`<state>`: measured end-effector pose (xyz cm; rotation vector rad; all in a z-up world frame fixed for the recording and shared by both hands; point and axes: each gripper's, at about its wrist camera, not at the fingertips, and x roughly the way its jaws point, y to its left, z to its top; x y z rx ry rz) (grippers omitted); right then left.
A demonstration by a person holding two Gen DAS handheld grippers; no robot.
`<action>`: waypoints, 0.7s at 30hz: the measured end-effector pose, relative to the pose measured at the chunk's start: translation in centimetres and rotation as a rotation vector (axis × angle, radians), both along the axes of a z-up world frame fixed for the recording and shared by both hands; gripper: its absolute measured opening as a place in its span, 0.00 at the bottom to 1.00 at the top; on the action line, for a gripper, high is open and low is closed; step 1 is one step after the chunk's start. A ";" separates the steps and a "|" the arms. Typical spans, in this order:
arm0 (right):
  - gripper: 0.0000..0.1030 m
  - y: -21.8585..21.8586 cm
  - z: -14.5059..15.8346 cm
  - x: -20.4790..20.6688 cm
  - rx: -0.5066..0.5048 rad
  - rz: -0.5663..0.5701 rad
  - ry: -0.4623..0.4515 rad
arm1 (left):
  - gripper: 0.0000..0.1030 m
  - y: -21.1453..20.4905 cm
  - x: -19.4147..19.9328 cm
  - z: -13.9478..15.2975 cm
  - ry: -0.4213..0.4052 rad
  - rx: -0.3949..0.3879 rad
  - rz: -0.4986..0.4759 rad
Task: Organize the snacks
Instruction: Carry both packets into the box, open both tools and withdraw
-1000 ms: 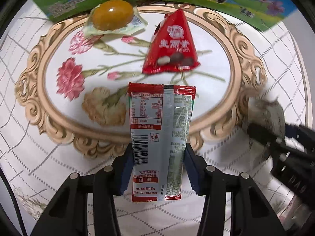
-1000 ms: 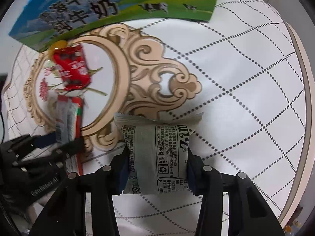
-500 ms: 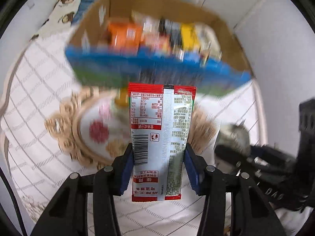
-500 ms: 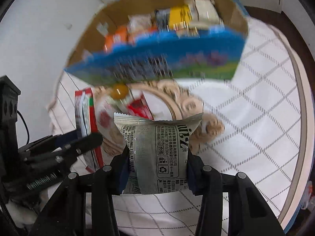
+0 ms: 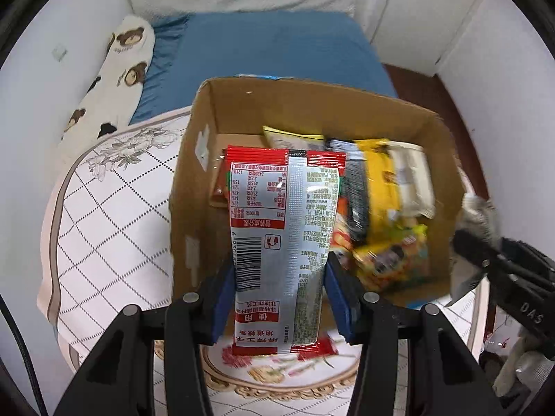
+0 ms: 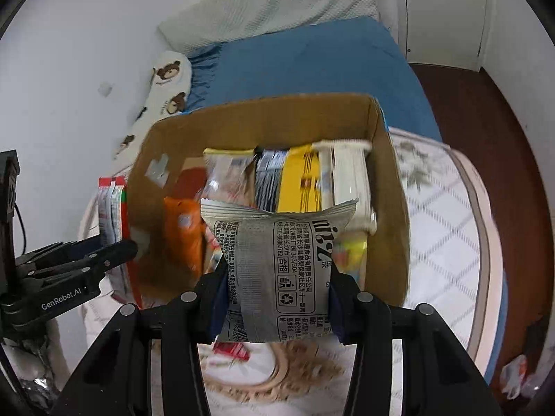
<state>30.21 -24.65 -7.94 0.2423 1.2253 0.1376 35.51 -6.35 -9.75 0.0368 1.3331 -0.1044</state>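
A bedroom with white walls: a round table under a white quilted cloth stands against a bed with a blue sheet and a bear-print pillow. An open cardboard box packed with upright snack packets sits on the table, ahead of both sets of fingers. The left gripper clenches a red and silver snack sachet, back label and barcode facing the camera, standing upright between the fingers and rising above their tips in front of the box. The right gripper grasps a grey snack packet printed with black text, likewise pinched between its fingers, before the box's near wall.
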 end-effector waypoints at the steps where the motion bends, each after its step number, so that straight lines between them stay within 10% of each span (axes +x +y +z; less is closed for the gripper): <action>1: 0.48 0.2 -0.4 1.3 -0.013 0.000 0.010 | 0.45 0.4 1.1 -0.6 0.026 0.010 0.014; 10: 0.49 1.1 -4.6 7.4 -0.035 -0.006 0.121 | 0.54 1.6 5.2 -6.9 0.143 0.056 0.053; 14: 0.93 1.3 -6.8 8.1 -0.010 -0.025 0.159 | 0.80 2.1 5.9 -8.1 0.158 0.044 0.068; 21: 0.93 1.5 -7.8 7.7 -0.052 -0.023 0.171 | 0.81 1.6 5.2 -8.1 0.111 0.072 0.055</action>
